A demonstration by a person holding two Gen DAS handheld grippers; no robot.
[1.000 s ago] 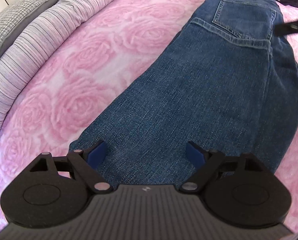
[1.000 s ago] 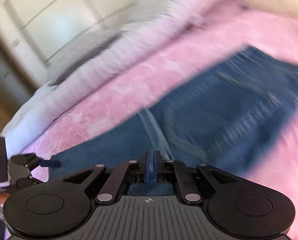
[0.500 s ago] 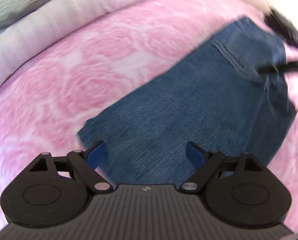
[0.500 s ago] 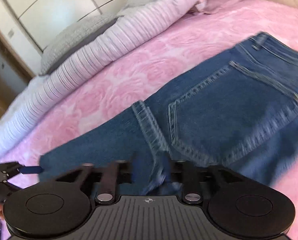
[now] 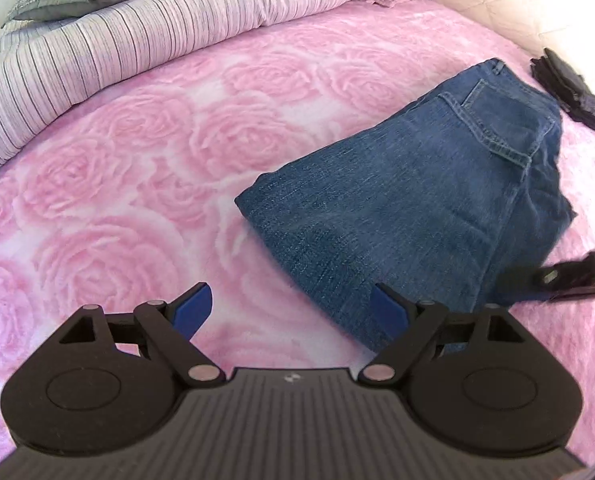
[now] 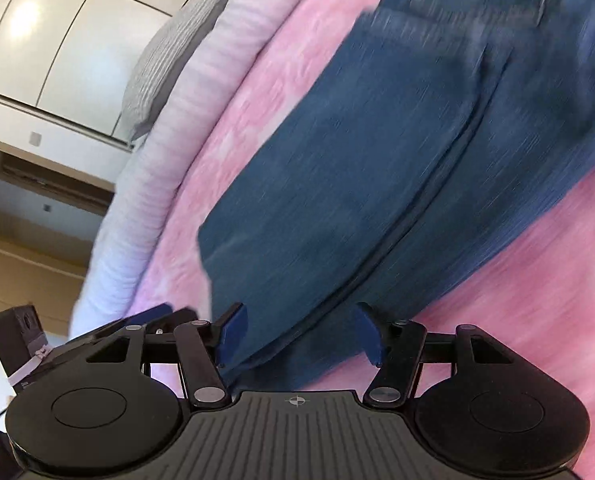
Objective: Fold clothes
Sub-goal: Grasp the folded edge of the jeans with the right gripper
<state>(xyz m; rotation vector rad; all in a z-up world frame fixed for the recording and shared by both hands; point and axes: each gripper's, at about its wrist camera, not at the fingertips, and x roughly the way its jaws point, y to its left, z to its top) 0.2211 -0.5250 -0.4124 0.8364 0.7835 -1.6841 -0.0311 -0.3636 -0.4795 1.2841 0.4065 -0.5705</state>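
Folded jeans (image 5: 409, 208) on pink bedspread (image 5: 137, 168). Left gripper (image 5: 293, 314) spread, empty; right gripper (image 6: 299, 334) opening, apparently clear. Next fold: grasp both layers squarely.

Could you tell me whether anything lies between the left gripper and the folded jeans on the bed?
Nothing visible does. The left gripper hangs open over the pink bedspread, and only bare bedspread separates it from the near edge of the jeans. The dark garment lies beyond the jeans, out of the way.
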